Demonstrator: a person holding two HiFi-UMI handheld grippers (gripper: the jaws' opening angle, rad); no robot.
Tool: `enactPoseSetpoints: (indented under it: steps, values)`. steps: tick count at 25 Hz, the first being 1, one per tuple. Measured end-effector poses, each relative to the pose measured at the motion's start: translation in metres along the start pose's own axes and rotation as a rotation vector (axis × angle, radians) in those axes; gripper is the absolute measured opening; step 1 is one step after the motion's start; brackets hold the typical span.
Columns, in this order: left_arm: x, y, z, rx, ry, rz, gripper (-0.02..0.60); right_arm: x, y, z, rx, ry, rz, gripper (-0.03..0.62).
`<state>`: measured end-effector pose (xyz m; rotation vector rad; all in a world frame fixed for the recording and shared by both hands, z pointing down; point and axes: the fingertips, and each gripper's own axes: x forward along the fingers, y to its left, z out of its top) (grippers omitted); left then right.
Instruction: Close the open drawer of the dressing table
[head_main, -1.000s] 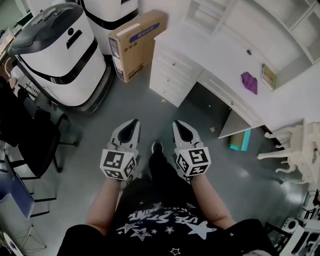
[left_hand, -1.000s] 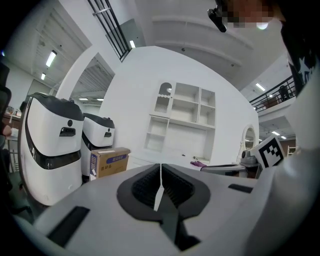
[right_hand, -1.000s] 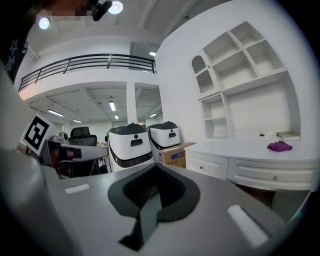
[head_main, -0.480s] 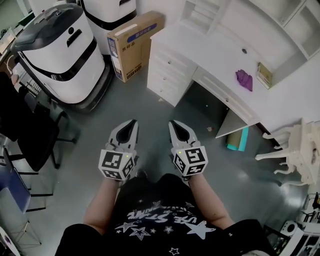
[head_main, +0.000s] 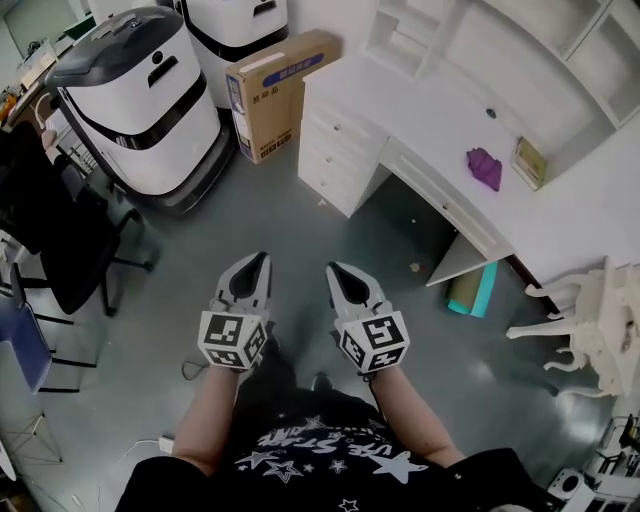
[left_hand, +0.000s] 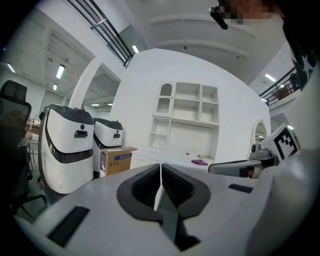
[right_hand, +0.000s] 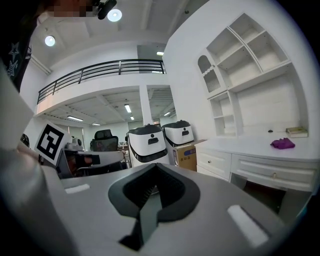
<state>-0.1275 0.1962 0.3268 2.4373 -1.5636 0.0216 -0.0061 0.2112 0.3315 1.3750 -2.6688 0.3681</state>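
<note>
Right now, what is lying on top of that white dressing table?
On the dressing table's top lie a purple cloth, a thin book-like thing beside it, and a small dark object farther back. Whatever is in its shut drawers is covered.

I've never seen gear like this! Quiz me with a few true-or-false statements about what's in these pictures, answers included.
1. The left gripper and the right gripper are both shut and hold nothing. True.
2. The cardboard box sits on top of the dressing table. False: it stands on the floor, beside the table's drawer end.
3. A purple cloth lies on the tabletop. True.
4. The grippers are touching the dressing table. False: the person holds them over the grey floor, well apart from it.
</note>
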Motion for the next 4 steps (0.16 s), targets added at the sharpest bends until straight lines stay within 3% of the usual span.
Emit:
enactPoseSetpoints:
  steps: [4]
  values:
    - [-0.015,-0.042,-0.001,0.015,-0.018,-0.001,0.017,-0.037,-0.006,-0.012,-0.002,0.013,0.024,0.002]
